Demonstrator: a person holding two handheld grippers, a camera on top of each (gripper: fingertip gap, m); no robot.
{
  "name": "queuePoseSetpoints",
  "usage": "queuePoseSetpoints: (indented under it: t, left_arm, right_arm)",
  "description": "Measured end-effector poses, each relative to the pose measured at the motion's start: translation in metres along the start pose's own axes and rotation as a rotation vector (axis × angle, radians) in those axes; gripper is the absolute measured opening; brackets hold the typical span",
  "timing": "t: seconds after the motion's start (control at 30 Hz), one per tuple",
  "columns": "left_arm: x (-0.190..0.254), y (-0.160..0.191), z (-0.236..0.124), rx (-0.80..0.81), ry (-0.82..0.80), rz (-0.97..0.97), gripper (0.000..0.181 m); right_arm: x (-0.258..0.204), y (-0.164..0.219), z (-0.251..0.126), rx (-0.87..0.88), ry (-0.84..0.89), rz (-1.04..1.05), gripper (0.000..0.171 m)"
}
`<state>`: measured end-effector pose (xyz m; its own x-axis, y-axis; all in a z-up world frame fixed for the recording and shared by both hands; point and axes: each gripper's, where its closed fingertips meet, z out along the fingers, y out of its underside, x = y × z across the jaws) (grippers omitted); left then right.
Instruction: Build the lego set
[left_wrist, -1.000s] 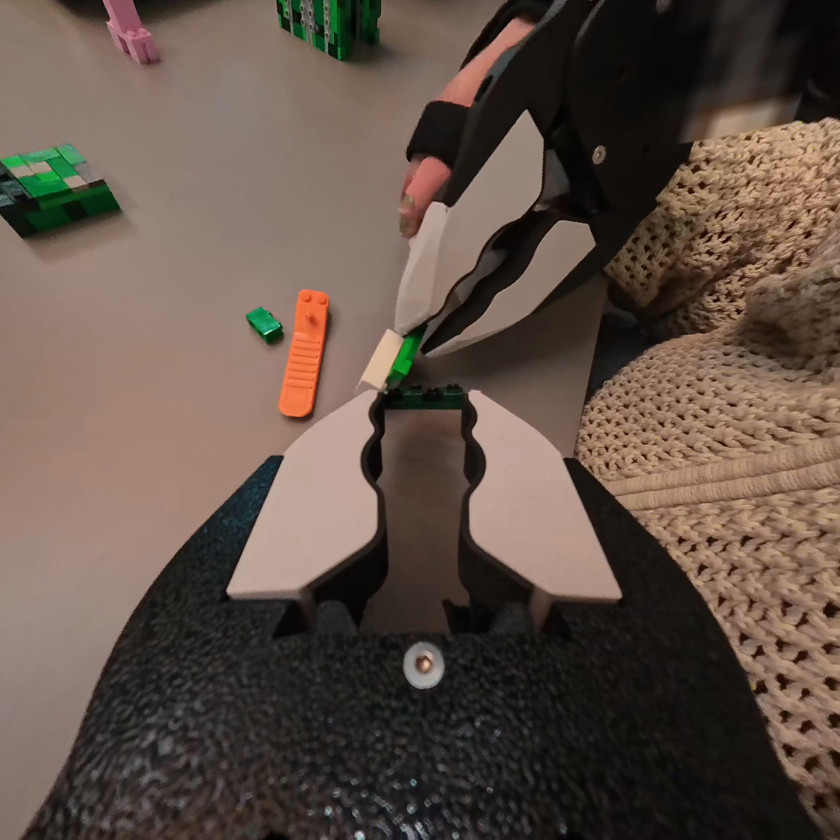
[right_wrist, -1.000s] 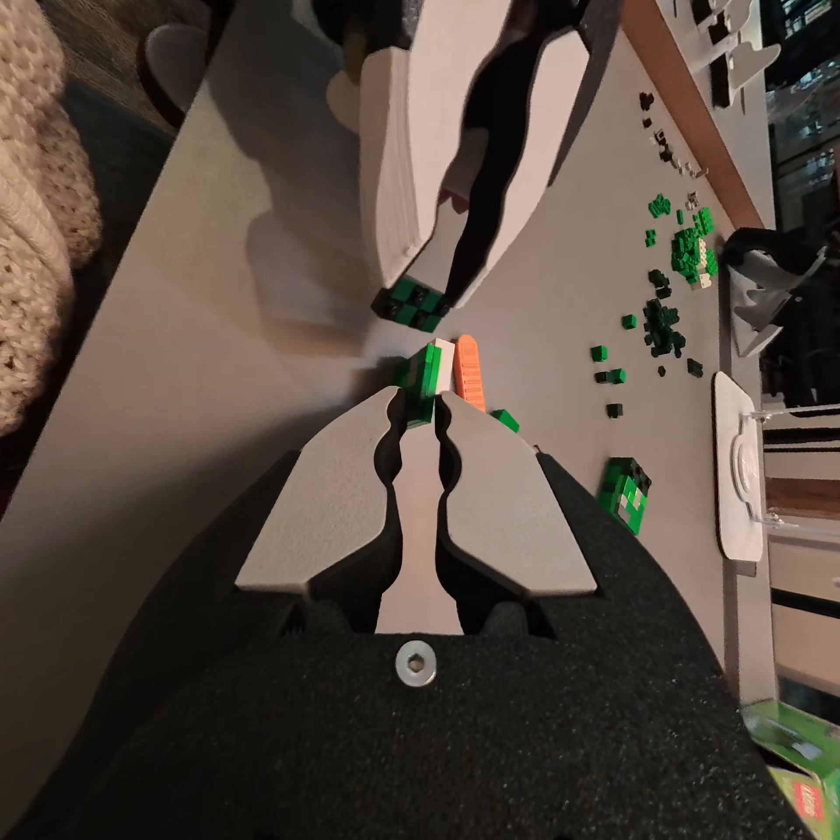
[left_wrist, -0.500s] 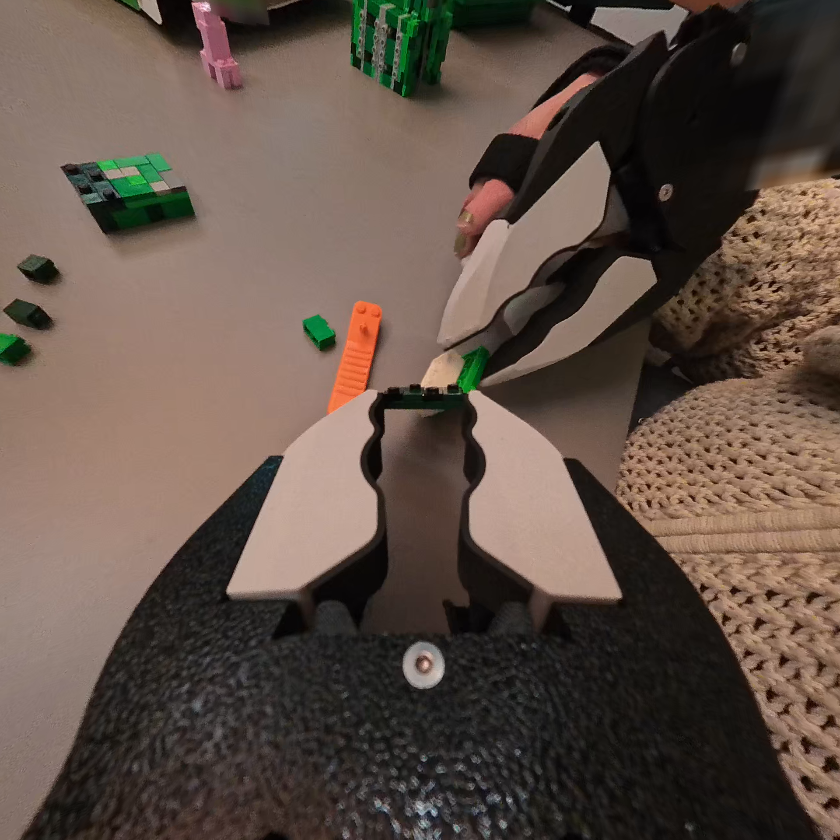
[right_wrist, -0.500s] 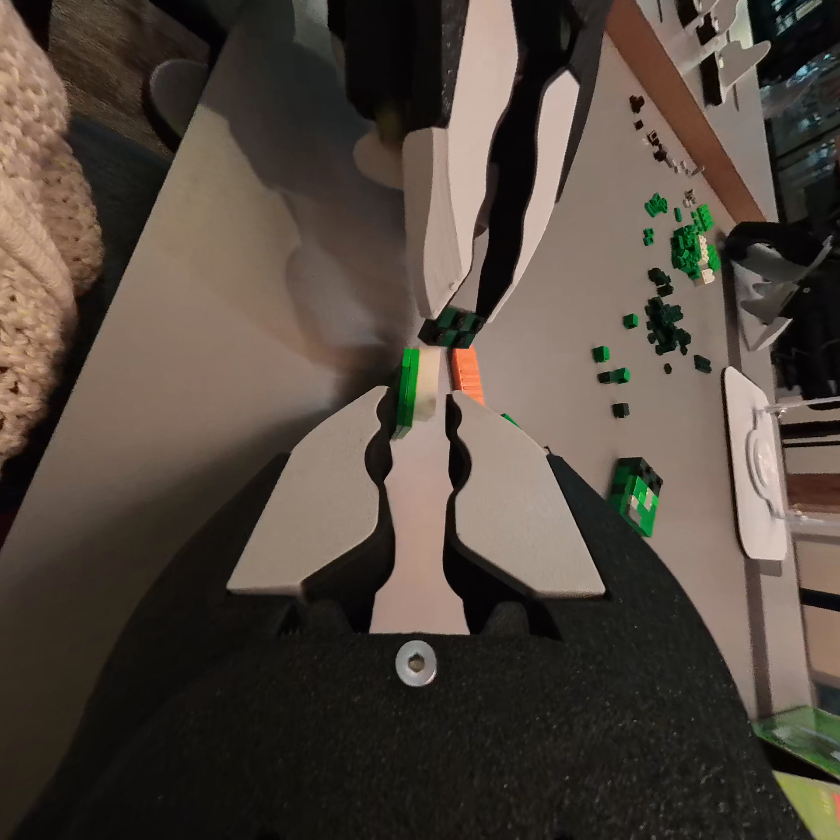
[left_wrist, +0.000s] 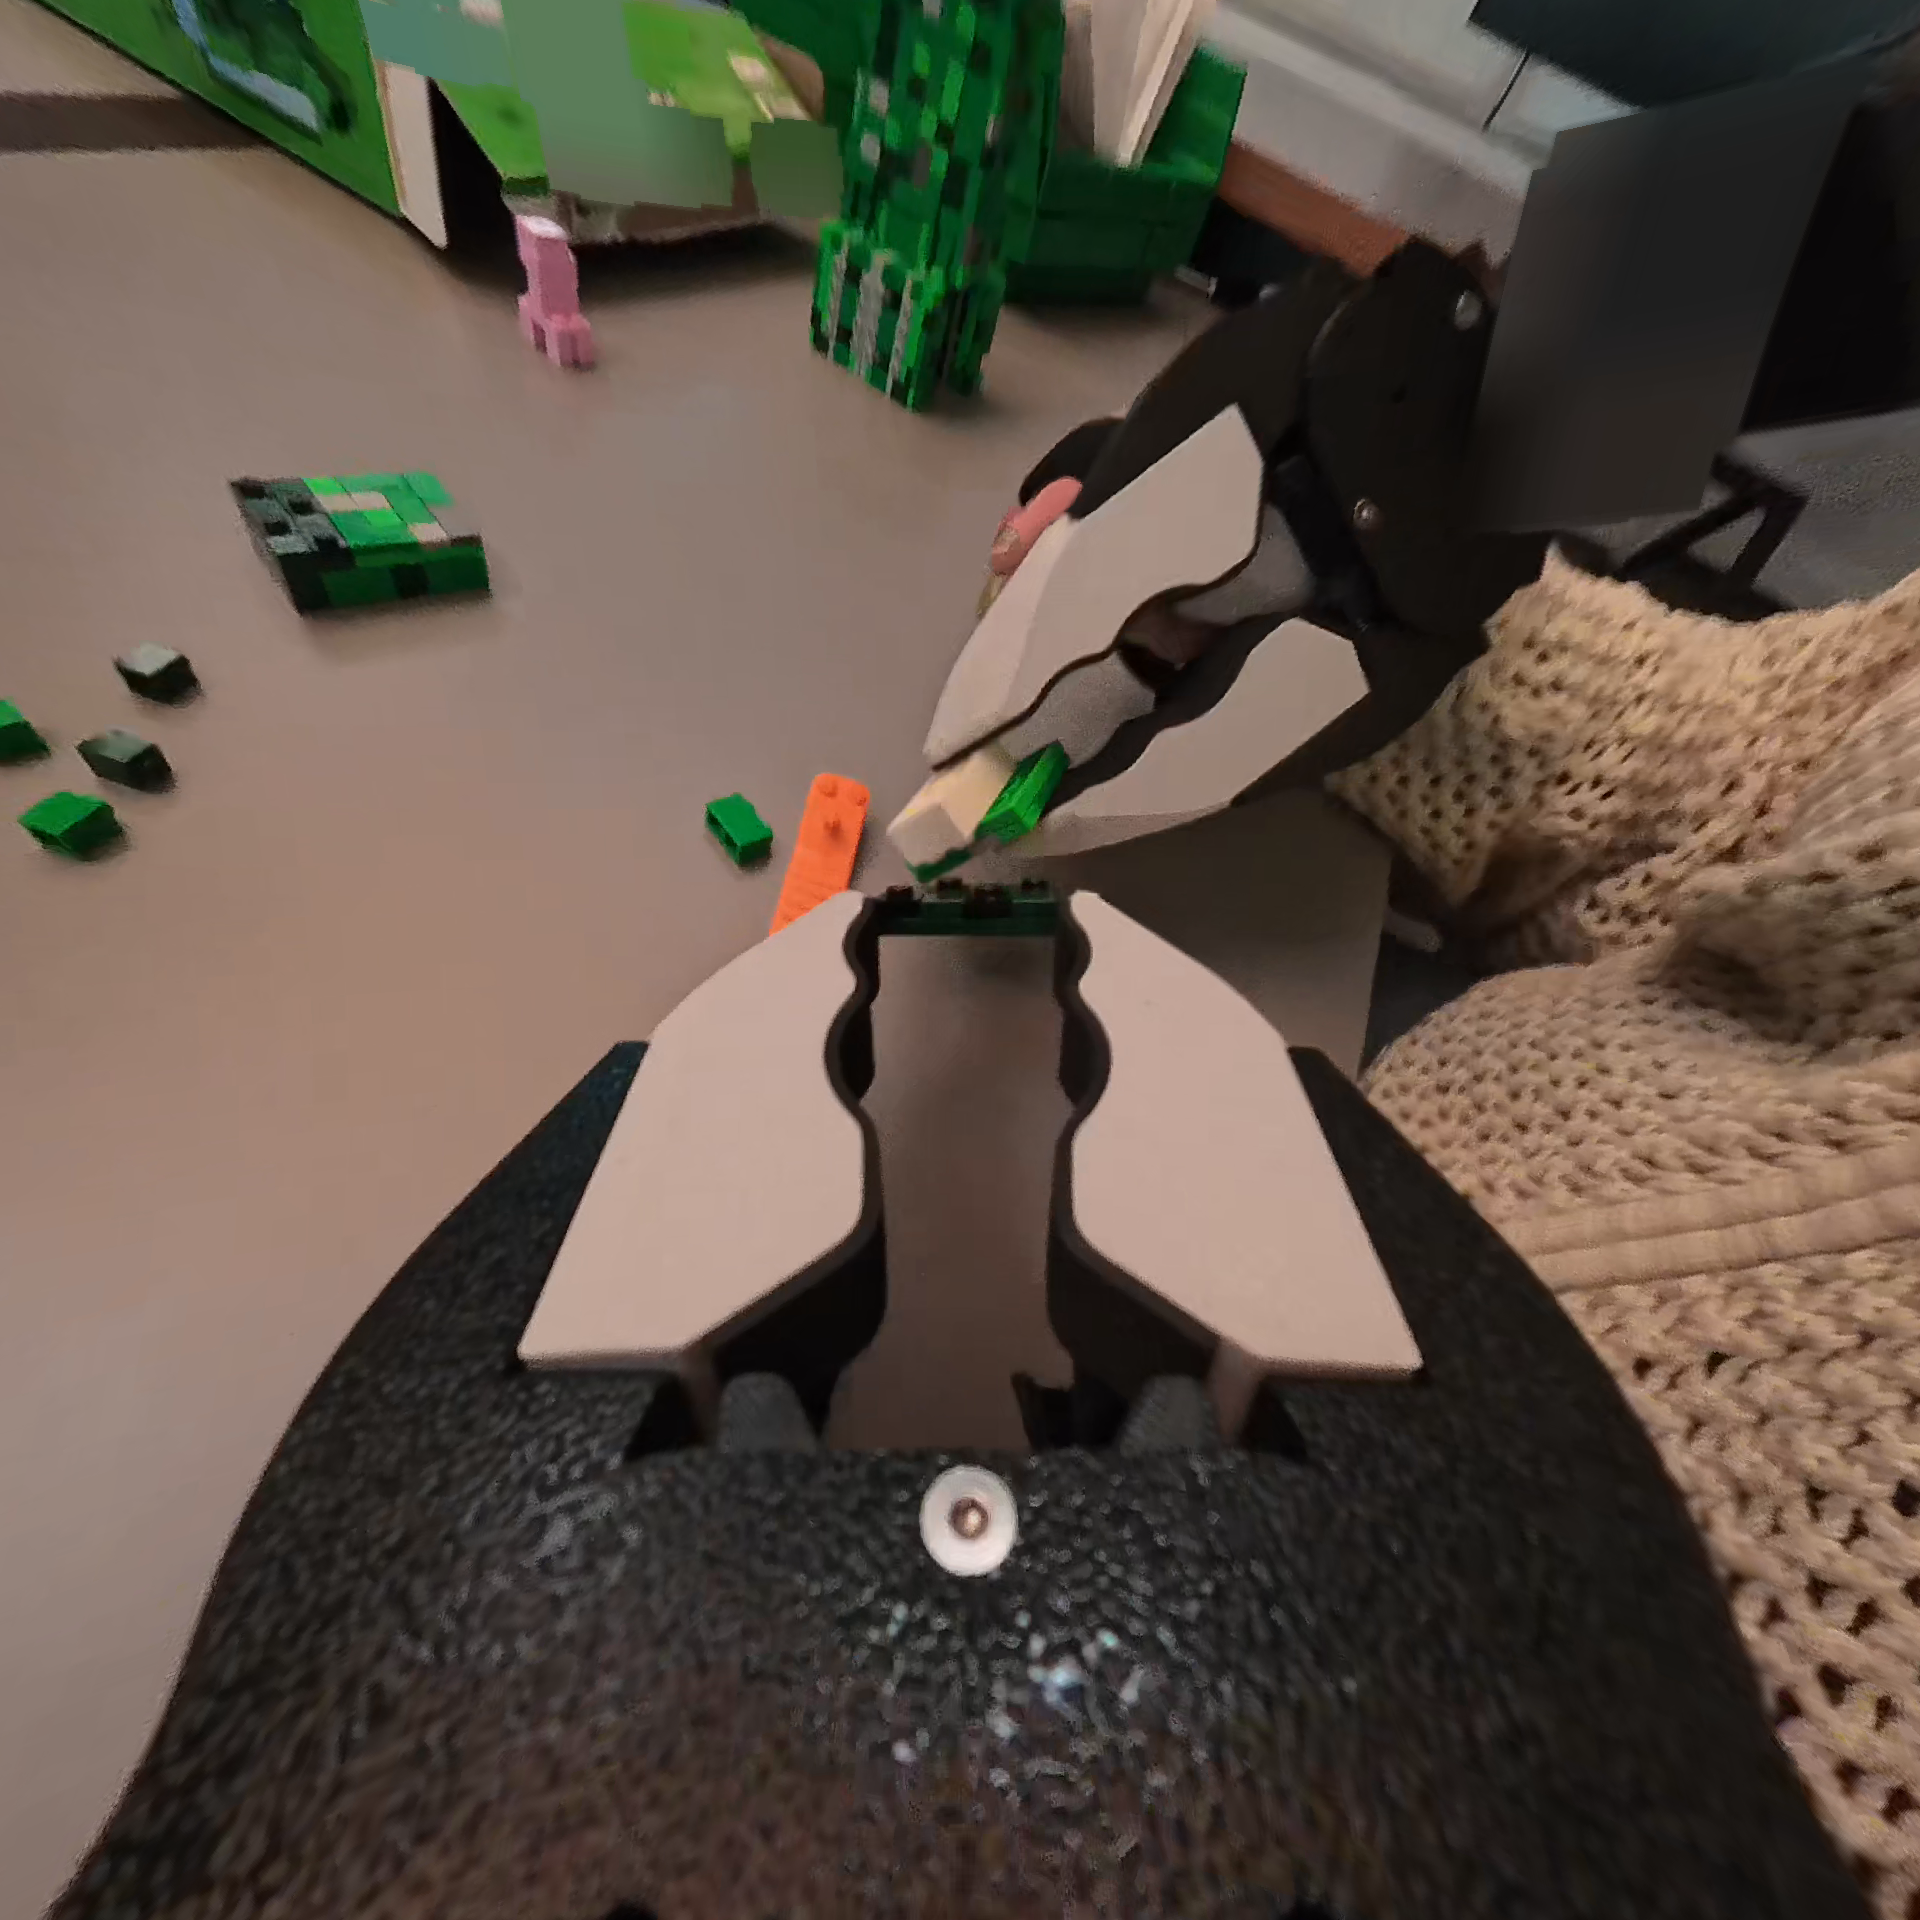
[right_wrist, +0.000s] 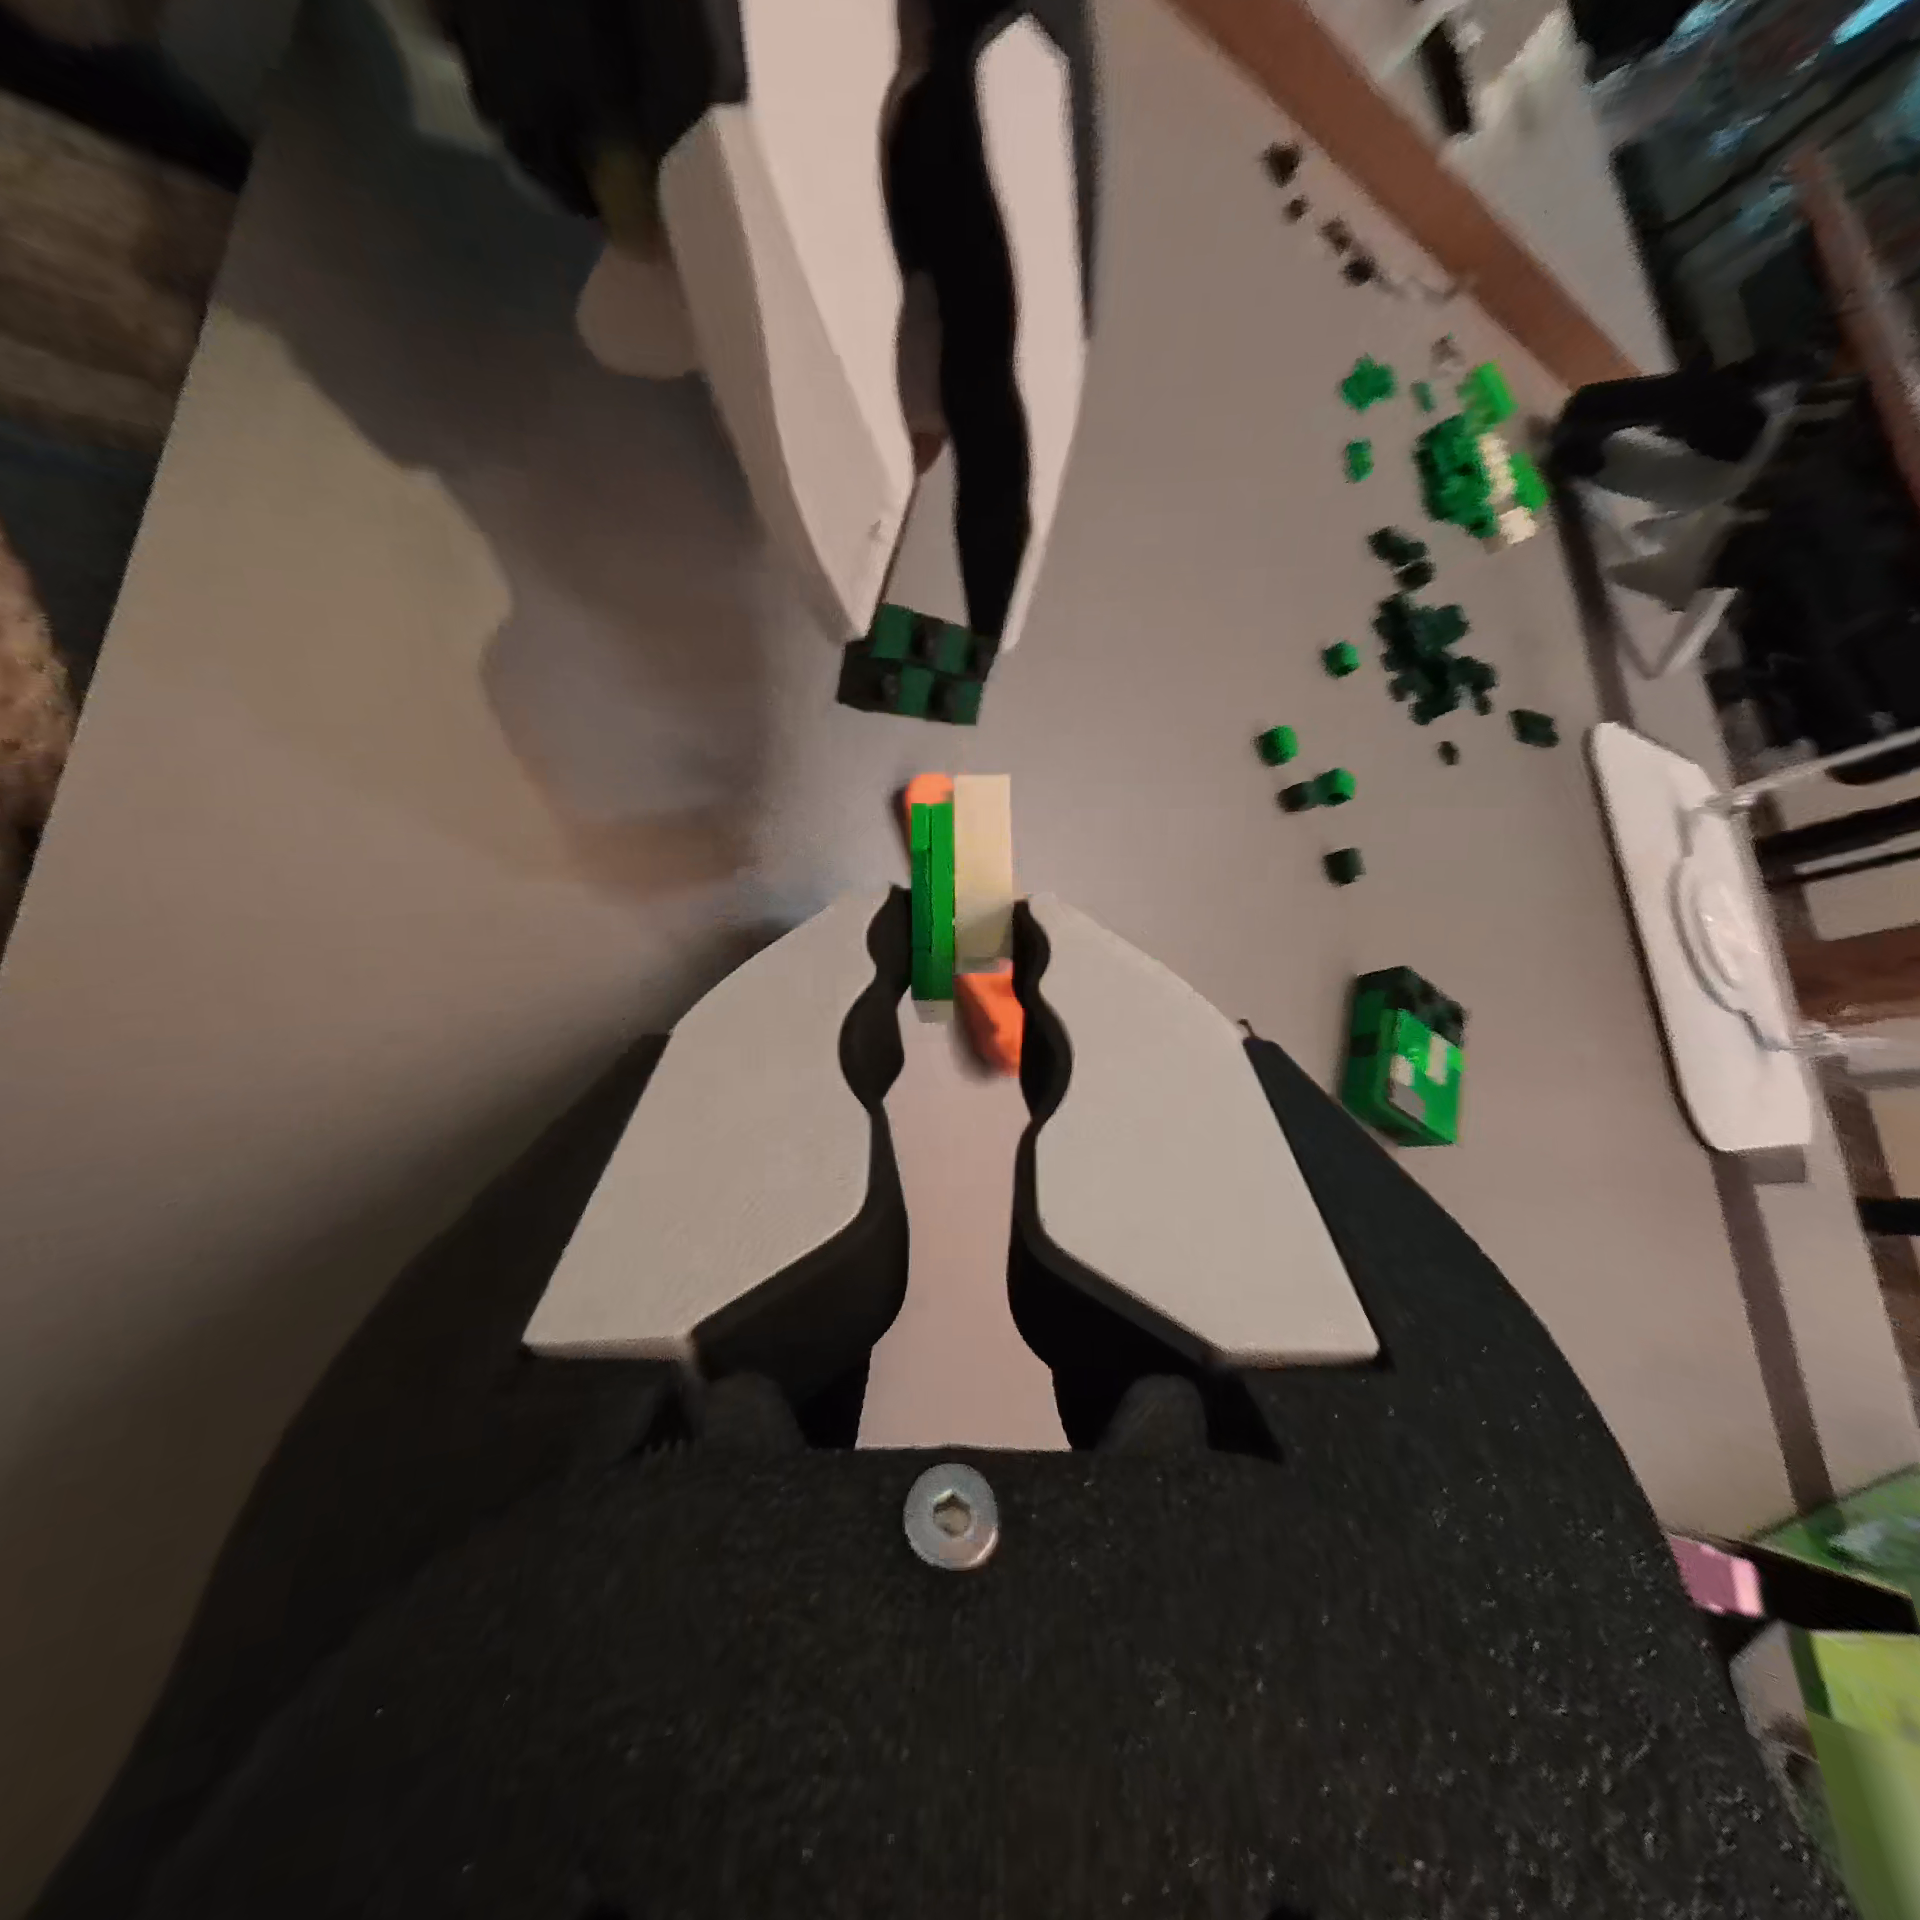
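At lower centre of the left wrist view, the left gripper (left_wrist: 968, 912) pinches a dark green plate (left_wrist: 971, 910) between its fingertips. Just above it, at centre right, the right gripper (left_wrist: 1003, 821) clamps a white-and-green brick stack (left_wrist: 966, 812), close over the plate but apart. The orange separator tool (left_wrist: 821, 850) lies on the table (left_wrist: 520, 987) left of them. Farther back, a green tile panel (left_wrist: 364, 540) sits at left, and a green tower (left_wrist: 914, 239) with a pink figure (left_wrist: 551, 291) stands at the top.

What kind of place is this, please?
Probably a desk or hobby table indoors, used for Lego building: loose green bricks scattered on the table, a set box at the back, and an orange brick separator.
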<state>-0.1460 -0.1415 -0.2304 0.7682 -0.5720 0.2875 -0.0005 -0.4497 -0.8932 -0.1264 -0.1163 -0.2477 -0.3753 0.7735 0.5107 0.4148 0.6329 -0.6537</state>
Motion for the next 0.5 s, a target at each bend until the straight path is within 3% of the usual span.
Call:
queuePoseSetpoints:
  t: [0.2,0.5]
  left_arm:
    - [-0.002,-0.019,-0.007,0.132,0.024,-0.069,0.033]
    - [0.008,-0.039,-0.017,0.245,0.018,0.075,0.033]
  right_arm:
    - [0.021,-0.024,-0.011,0.19,0.046,0.173,0.018]
    - [0.029,-0.034,-0.015,0.27,0.024,0.251,0.018]
